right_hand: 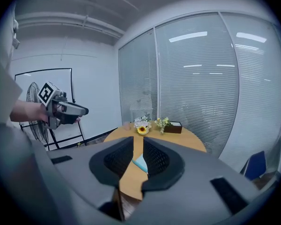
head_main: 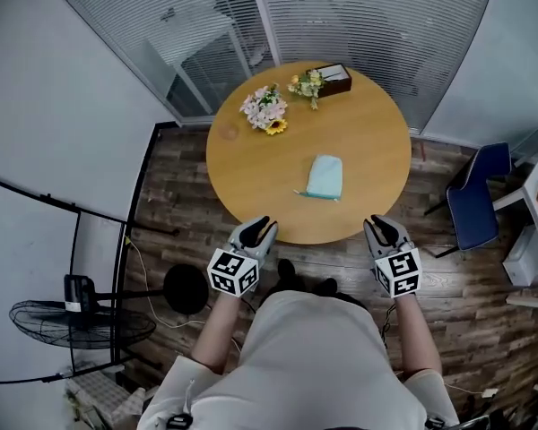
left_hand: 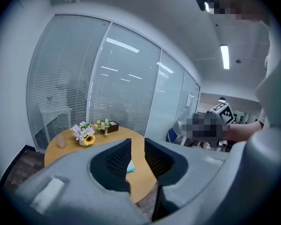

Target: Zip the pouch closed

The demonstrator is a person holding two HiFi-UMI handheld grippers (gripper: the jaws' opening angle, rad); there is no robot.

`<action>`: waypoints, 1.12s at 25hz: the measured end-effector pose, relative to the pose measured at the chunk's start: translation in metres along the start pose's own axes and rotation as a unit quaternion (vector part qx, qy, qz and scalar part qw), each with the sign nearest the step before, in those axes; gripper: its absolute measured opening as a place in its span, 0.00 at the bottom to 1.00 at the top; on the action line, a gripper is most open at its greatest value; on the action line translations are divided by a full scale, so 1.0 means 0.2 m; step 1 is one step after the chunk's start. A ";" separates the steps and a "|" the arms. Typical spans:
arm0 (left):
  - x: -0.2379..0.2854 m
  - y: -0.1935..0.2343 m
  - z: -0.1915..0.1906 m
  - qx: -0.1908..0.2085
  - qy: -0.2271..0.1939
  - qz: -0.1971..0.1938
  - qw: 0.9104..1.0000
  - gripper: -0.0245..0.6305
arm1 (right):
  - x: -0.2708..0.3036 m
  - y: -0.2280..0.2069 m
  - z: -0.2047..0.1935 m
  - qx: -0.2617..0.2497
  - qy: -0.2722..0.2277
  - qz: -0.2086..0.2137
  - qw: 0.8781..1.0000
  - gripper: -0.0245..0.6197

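Left tongs (head_main: pixel 264 224), right tongs (head_main: pixel 379 223) parted, empty; pouch (head_main: pixel 325 176) lengthwise, pointing away

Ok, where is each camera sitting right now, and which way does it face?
Head view: on the person's head, looking steeply down at the table and pouch; torso, forearms, left gripper and right gripper show.
Left gripper view: on the left gripper, along its parted, empty jaws across the table; right gripper at right.
Right gripper view: likewise on the right gripper; left gripper at left.
All share the pouch and flowers.

Left gripper (head_main: pixel 262 227), right gripper (head_main: pixel 382 227) held forward side by side, fingers (left_hand: pixel 119 156) narrowly apart, empty
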State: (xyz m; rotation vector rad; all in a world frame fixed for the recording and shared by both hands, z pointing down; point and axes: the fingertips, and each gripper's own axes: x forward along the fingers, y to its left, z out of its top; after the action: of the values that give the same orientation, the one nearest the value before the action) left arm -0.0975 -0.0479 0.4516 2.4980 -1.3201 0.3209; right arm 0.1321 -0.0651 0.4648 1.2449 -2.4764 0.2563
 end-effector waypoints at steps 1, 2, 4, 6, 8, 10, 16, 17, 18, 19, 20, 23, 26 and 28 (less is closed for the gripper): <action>-0.03 0.00 0.01 0.003 -0.003 0.002 1.000 0.18 | -0.01 0.01 0.02 -0.001 -0.005 -0.001 1.000 0.14; -0.05 0.00 0.02 0.006 -0.007 0.003 1.000 0.18 | -0.03 0.02 0.04 -0.002 -0.010 -0.004 1.000 0.14; -0.10 0.00 0.04 0.013 -0.014 0.002 1.000 0.16 | -0.05 0.04 0.07 -0.003 -0.016 -0.009 1.000 0.13; -0.15 0.02 0.06 0.019 -0.021 -0.001 1.000 0.15 | -0.07 0.07 0.09 -0.007 -0.022 -0.018 1.000 0.11; -0.19 0.04 0.08 0.024 -0.030 -0.004 0.999 0.13 | -0.08 0.11 0.11 -0.011 -0.027 -0.028 0.999 0.09; -0.23 0.07 0.11 0.028 -0.037 -0.008 0.999 0.12 | -0.09 0.14 0.14 -0.011 -0.030 -0.041 0.999 0.08; -0.34 0.16 0.16 0.035 -0.041 -0.021 0.998 0.08 | -0.13 0.28 0.21 0.012 -0.048 -0.069 0.996 0.05; -0.35 0.17 0.16 0.037 -0.041 -0.026 0.998 0.08 | -0.14 0.30 0.23 0.011 -0.051 -0.072 0.996 0.05; -0.36 0.17 0.17 0.040 -0.041 -0.031 0.998 0.07 | -0.15 0.32 0.24 0.010 -0.053 -0.074 0.996 0.05; -0.37 0.18 0.18 0.041 -0.041 -0.036 0.998 0.07 | -0.15 0.33 0.24 0.011 -0.056 -0.077 0.995 0.05; -0.37 0.18 0.18 0.043 -0.041 -0.040 0.997 0.07 | -0.16 0.35 0.24 0.014 -0.059 -0.079 0.995 0.05; -0.39 0.20 0.20 0.042 -0.047 -0.049 0.997 0.07 | -0.18 0.37 0.26 0.033 -0.073 -0.088 0.993 0.04; -0.40 0.21 0.21 0.042 -0.049 -0.057 0.996 0.07 | -0.20 0.39 0.28 0.040 -0.080 -0.100 0.991 0.04; -0.40 0.20 0.19 0.040 -0.048 -0.065 0.996 0.07 | -0.21 0.39 0.28 0.040 -0.079 -0.105 0.991 0.04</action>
State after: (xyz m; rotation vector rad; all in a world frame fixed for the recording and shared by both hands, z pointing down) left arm -0.1722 -0.0229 0.3955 2.6812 -1.1950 0.2317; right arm 0.0788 -0.0049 0.3976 1.6034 -2.4587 0.2115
